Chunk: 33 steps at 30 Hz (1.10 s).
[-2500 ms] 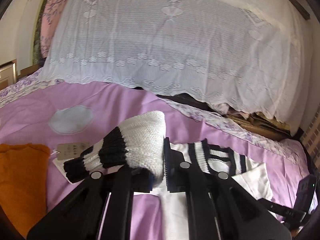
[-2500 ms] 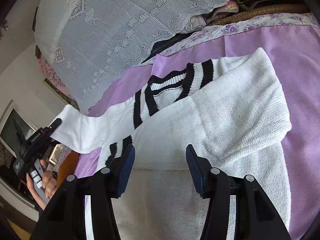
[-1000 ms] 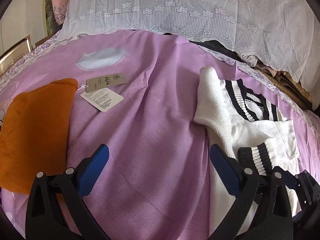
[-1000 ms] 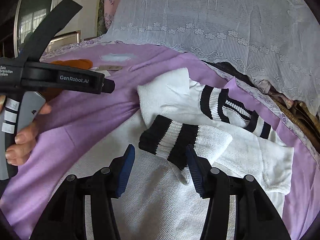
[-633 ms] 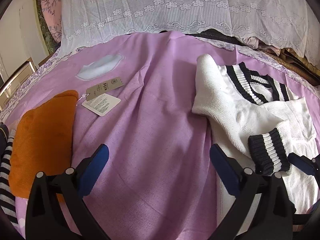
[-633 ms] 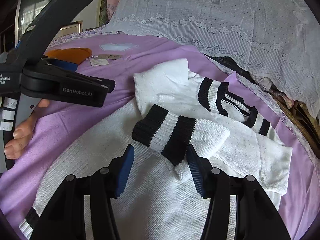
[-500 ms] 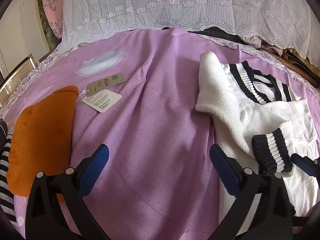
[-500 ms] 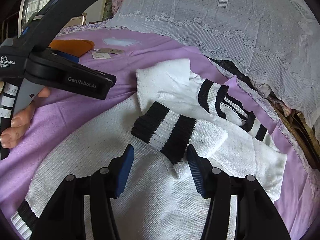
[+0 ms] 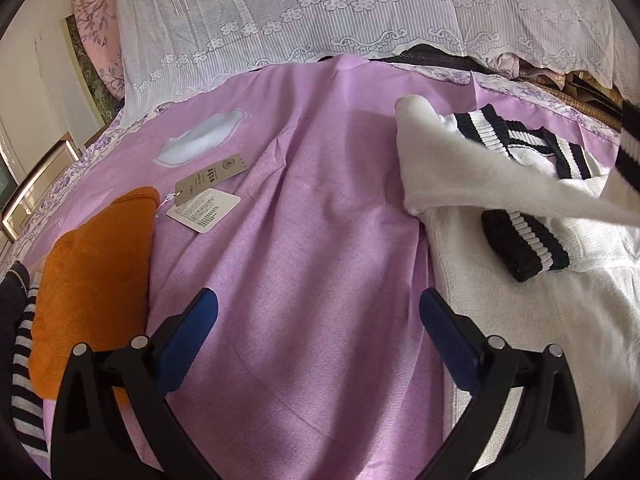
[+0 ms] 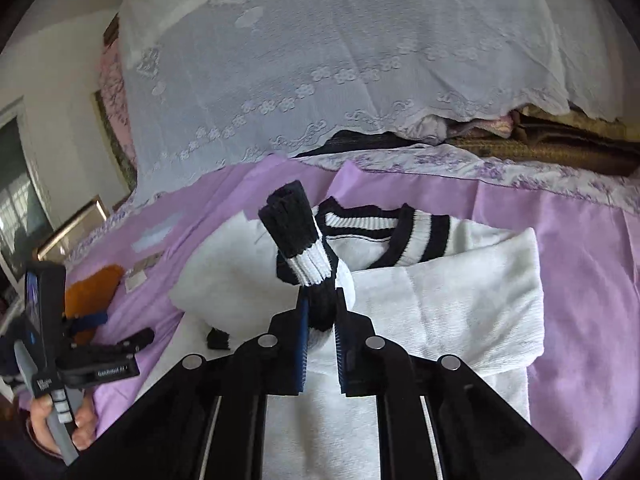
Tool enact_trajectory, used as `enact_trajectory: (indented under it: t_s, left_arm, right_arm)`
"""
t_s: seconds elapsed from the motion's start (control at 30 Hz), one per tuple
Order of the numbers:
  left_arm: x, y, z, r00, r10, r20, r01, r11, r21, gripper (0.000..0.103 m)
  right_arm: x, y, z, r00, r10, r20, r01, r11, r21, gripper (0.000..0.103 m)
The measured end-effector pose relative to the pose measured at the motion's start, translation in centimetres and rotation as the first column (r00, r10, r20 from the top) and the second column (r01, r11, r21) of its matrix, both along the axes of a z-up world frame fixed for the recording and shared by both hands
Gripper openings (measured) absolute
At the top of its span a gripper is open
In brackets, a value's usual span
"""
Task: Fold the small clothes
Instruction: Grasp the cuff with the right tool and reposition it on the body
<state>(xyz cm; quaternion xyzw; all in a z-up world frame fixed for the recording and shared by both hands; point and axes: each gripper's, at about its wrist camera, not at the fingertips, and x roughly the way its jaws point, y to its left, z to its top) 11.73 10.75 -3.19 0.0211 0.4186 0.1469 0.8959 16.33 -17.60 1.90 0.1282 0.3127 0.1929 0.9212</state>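
A white knit sweater (image 9: pixel 552 304) with black-and-white striped collar and cuffs lies on the purple bedsheet (image 9: pixel 304 240), at the right of the left wrist view. My right gripper (image 10: pixel 320 312) is shut on the striped cuff (image 10: pixel 298 248) of one sleeve and holds it lifted above the sweater body (image 10: pixel 448 312); that raised sleeve crosses the left wrist view (image 9: pixel 500 176). The other sleeve's cuff (image 9: pixel 520 240) rests folded on the sweater. My left gripper (image 9: pixel 316 320) is open and empty over bare sheet, left of the sweater.
An orange garment (image 9: pixel 92 272) and a dark striped garment (image 9: pixel 20 360) lie at the left. Two paper tags (image 9: pixel 208 196) and a white patch (image 9: pixel 200 140) lie on the sheet. A lace-covered pile (image 9: pixel 360 12) stands behind.
My right gripper has closed on the striped cuff and lifted the sleeve off the sweater. My left gripper stays open and has hardly moved.
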Motion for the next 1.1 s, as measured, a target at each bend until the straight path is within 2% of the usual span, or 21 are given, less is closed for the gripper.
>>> enact_trajectory:
  t_s: [0.1,0.2,0.3,0.37,0.43,0.53,0.6,0.67,0.77,0.9,0.93,0.97,1.03,1.1]
  left_arm:
    - [0.3,-0.7,-0.3,1.000,-0.005,-0.010,0.006,0.999,0.051,0.098]
    - [1.1,-1.2,0.2,1.000,0.016,0.014,-0.017,0.996,0.083,0.098]
    - [2.2,-2.1,1.3,0.999,0.017,0.050,-0.021,0.997,0.075,0.098]
    - [3.2,-3.6,1.6,0.998,-0.007,0.069,-0.004,0.989,0.150,0.098]
    - [4.6,-5.4,1.3,0.997,-0.023,0.069,0.004,0.967,0.255,0.098]
    - [6.8,-6.4,-0.4,1.000,0.013,0.023,-0.020,0.942,0.335,0.099]
    - [7.6,-6.0,-2.3,0.999,0.019,-0.048,-0.003,0.949,0.314,0.099]
    - [7.4,-4.9,-2.1,0.998,0.021,-0.055,-0.007,0.970,0.244,0.099]
    - [6.9,-3.8,-2.1,0.998,0.026,-0.064,-0.014,0.984,0.176,0.099]
    - [6.9,-4.3,-2.2,0.998,0.023,-0.058,-0.011,0.980,0.199,0.099]
    - [6.9,-4.5,-2.2,0.998,0.021,-0.056,-0.009,0.977,0.213,0.099]
    - [6.8,-4.7,-2.2,0.998,0.020,-0.053,-0.007,0.974,0.226,0.099]
    - [6.1,-5.2,-1.8,1.000,0.011,-0.024,-0.005,0.971,0.240,0.099]
    - [4.8,-5.7,-0.4,0.999,-0.025,0.045,0.014,0.974,0.226,0.099]
  right_arm:
    - [1.6,-5.3,-0.9,0.994,-0.060,-0.088,0.075,0.981,0.179,0.012]
    - [2.5,-7.3,-1.8,0.988,-0.056,-0.144,0.096,0.951,0.294,0.012]
    - [2.4,-6.7,-1.3,0.992,-0.041,-0.121,0.075,0.952,0.296,0.012]
    - [2.2,-6.3,-0.7,0.994,-0.040,-0.098,0.067,0.953,0.294,0.012]
    - [1.7,-6.6,0.0,0.996,-0.054,-0.066,0.071,0.955,0.289,0.012]
    - [1.8,-7.6,0.0,0.994,-0.103,-0.043,0.111,0.960,0.258,0.012]
    - [2.2,-9.1,-1.1,0.989,-0.131,-0.071,0.146,0.949,0.279,0.012]
    - [3.0,-10.0,-3.2,0.980,-0.138,-0.145,0.175,0.944,0.281,0.012]
    - [3.8,-10.2,-7.1,0.945,-0.135,-0.297,0.213,0.945,0.248,0.012]
    - [3.6,-11.2,-8.1,0.928,-0.122,-0.352,0.250,0.904,0.346,0.015]
    - [3.4,-11.4,-8.0,0.927,-0.129,-0.352,0.260,0.897,0.358,0.022]
    - [3.3,-11.7,-7.9,0.927,-0.138,-0.350,0.274,0.886,0.374,0.034]
    - [3.3,-12.3,-8.0,0.927,-0.123,-0.354,0.283,0.849,0.445,0.041]
    - [3.5,-12.8,-8.0,0.921,-0.136,-0.365,0.310,0.824,0.475,0.041]
